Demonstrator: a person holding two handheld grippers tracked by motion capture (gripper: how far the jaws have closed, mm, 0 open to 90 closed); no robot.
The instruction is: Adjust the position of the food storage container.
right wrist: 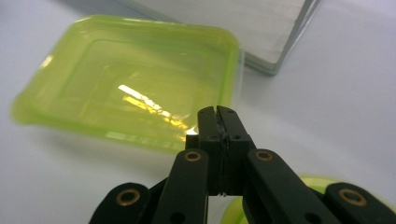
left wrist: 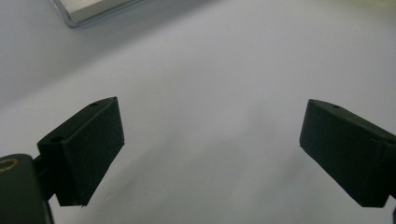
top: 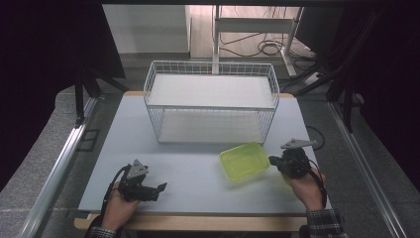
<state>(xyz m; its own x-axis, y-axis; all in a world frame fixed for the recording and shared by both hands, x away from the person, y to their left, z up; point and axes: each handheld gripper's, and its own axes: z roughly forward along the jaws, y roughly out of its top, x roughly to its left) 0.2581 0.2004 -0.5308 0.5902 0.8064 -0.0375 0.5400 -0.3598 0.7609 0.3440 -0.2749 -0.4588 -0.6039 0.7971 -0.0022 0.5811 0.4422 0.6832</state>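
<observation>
Here, a pale grey table [top: 198,183] is seen from above, with a white wire basket [top: 210,101] standing at its far middle. Just near and right of the basket lies the tray [top: 244,160], a shallow, rounded-corner rectangle of translucent yellow-green plastic, sitting at a slight angle on the table. In the right gripper view the tray [right wrist: 126,79] shows a raised rim, stepped inner walls and a bright glare across its glossy floor; it holds nothing, and its far right corner lies close to the basket's base [right wrist: 261,28]. The right gripper [top: 273,160] sits at the tray's right edge, carried in a hand with a plaid cuff. Its two black jaws are pressed flat together [right wrist: 217,122], tips at or just over the tray's near rim; whether they pinch that rim or merely meet beside it cannot be told. A sliver of a second yellow-green thing [right wrist: 322,183] peeks out beneath the gripper's links. The left gripper [top: 161,187] rests near the table's near left edge, well apart from the tray. Its jaws stand wide apart [left wrist: 212,154], with bare table between them.
</observation>
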